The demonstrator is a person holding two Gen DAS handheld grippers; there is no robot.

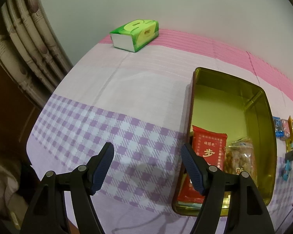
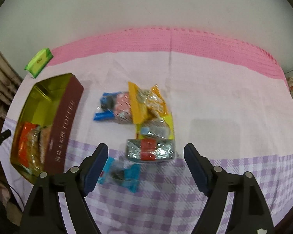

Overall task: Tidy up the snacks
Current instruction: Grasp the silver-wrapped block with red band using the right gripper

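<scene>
A gold-lined tin box [image 1: 263,120] with a dark red outer wall [image 2: 65,124] lies open on the cloth. Inside it are a red packet [image 1: 207,148] and a clear bag of snacks [image 1: 242,159]. My left gripper [image 1: 147,167] is open and empty, hovering just left of the box. My right gripper [image 2: 146,167] is open and empty above a pile of loose snacks: a silver packet with a red label [image 2: 149,150], a light blue packet [image 2: 123,173], an orange packet [image 2: 146,101], a yellow packet [image 2: 158,127] and a blue-pink packet [image 2: 113,107].
A green tissue pack [image 1: 135,34] lies at the far edge near the wall; it also shows in the right wrist view [image 2: 39,61]. The pink, white and purple-checked cloth [image 1: 107,101] covers the table. Curtains [image 1: 23,39] hang at the left.
</scene>
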